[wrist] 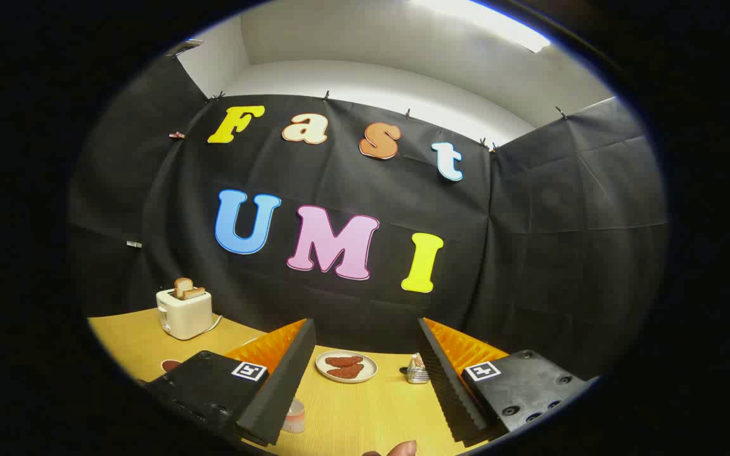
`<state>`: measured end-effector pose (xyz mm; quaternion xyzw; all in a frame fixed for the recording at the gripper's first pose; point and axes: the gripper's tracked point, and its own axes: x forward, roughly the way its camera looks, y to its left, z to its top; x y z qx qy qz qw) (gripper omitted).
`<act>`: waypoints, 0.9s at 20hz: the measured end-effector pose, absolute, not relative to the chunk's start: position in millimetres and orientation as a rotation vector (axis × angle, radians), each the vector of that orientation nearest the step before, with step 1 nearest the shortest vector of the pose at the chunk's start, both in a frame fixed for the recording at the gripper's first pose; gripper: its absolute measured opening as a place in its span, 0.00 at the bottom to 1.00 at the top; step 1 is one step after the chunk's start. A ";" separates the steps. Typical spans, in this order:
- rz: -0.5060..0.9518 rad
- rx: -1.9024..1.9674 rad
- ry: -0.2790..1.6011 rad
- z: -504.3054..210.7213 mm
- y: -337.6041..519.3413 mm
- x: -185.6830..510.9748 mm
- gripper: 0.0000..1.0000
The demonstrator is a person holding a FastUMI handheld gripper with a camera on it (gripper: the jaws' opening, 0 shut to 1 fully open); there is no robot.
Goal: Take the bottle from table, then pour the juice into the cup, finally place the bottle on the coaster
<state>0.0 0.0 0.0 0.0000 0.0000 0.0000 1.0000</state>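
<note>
Nothing looks started: the gripper (365, 373) hangs with fingers spread apart and empty above the table (365, 411), the small cup (294, 416) low by the left finger, and I can't spot the bottle.

The gripper (365, 370) is seen with its fingers spread wide apart and nothing held between them. A translucent cup (294, 417) is half hidden behind the left finger (276, 386). A dark round object (170, 365) is mostly covered by the left finger's black mount, so it cannot be identified. A small silvery object (417, 370) beside the right finger is too small to be made out. A fingertip (401, 449) is cut off at the bottom.
</note>
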 end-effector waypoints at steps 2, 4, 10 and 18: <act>0.001 -0.004 0.003 -2.4 -2.5 1.8 0.97; 0.002 -0.004 0.003 -2.7 -4.6 0.0 0.97; -0.001 -0.011 0.006 -6.3 -12.3 -5.5 0.97; 0.008 -0.013 0.008 -9.5 -14.7 -10.1 0.97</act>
